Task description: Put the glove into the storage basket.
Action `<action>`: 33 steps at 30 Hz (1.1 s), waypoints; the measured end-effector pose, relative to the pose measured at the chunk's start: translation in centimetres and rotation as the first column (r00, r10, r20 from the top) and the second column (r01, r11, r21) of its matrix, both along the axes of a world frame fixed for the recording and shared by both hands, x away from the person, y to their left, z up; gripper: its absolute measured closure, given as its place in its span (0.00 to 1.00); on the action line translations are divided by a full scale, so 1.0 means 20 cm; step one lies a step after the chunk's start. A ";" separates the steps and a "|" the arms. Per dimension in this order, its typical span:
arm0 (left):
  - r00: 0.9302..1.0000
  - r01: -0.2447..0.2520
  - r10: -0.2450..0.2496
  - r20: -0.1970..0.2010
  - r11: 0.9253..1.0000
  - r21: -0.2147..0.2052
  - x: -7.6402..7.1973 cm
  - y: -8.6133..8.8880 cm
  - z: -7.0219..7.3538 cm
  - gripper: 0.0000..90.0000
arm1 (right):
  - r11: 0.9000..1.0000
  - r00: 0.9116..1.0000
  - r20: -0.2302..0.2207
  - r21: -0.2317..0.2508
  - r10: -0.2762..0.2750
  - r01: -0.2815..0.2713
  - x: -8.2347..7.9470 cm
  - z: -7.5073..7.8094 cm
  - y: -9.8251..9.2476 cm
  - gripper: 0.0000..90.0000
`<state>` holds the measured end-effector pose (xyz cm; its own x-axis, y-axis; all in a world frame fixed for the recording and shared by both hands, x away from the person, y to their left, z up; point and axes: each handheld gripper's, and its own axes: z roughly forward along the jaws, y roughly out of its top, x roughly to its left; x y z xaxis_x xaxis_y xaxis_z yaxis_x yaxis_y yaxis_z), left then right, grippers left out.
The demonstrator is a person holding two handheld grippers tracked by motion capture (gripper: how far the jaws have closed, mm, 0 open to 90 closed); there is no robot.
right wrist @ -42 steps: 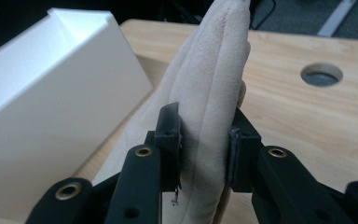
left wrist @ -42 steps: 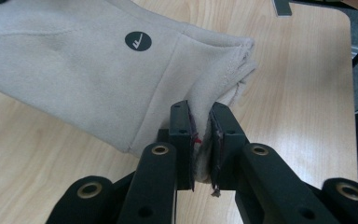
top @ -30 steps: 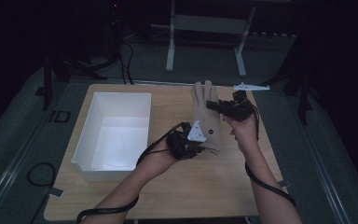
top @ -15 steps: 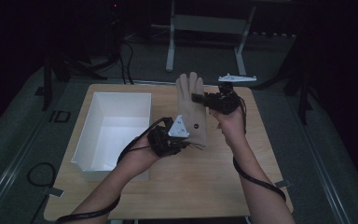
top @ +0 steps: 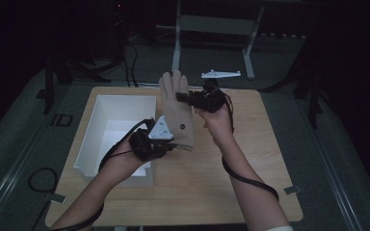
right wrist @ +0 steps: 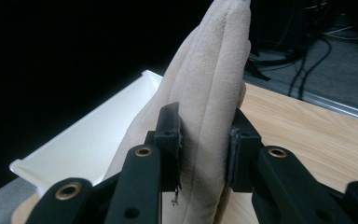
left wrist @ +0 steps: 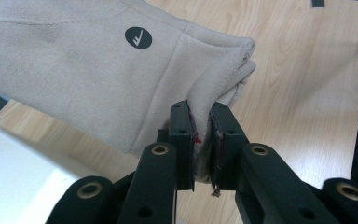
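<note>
A beige fleece glove with a round black logo is held stretched in the air above the wooden table. My left gripper is shut on the glove's cuff edge, which is pinched flat between the pads. My right gripper is shut on the glove's finger end, with the thick padded fingers pressed between its jaws. The glove hangs near the right wall of the white bin.
The white open bin stands on the left part of the table. A small white bracket lies beyond the table's far edge. Black cables trail from both grippers along the forearms. Dark stands and floor surround the table.
Both grippers have carried the glove to the left, toward the white bin, and slightly upward. Both grips have stayed the same.
</note>
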<state>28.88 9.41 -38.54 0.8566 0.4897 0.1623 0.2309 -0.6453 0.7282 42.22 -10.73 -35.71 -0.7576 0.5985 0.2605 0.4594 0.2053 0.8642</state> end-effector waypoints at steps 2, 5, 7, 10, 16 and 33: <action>1.000 -0.019 0.019 -0.002 1.000 0.003 -0.01 0.06 0.00 0.91 | 1.000 1.000 0.004 0.002 0.018 -0.018 0.01 0.00 0.07 0.79; 0.999 -0.040 0.041 -0.007 0.999 0.007 -0.02 0.13 0.00 0.91 | 0.999 0.999 0.006 0.002 0.038 -0.038 0.01 0.00 0.15 0.79; 0.998 -0.056 0.056 -0.010 0.998 0.009 -0.03 0.17 0.00 0.91 | 0.999 0.999 0.001 0.006 0.047 -0.047 0.01 0.00 0.19 0.79; 0.997 -0.075 0.075 -0.014 0.997 0.013 -0.04 0.23 -0.01 0.91 | 0.998 0.998 -0.003 0.007 0.064 -0.064 0.01 -0.01 0.25 0.79; 0.994 -0.104 0.104 -0.023 0.995 0.013 -0.05 0.32 -0.04 0.91 | 0.996 0.996 -0.016 0.007 0.086 -0.086 0.01 -0.03 0.37 0.79; 0.975 -0.209 0.209 -0.072 0.978 0.014 -0.11 0.59 -0.15 0.91 | 0.990 0.988 -0.054 0.004 0.144 -0.144 0.01 -0.12 0.65 0.79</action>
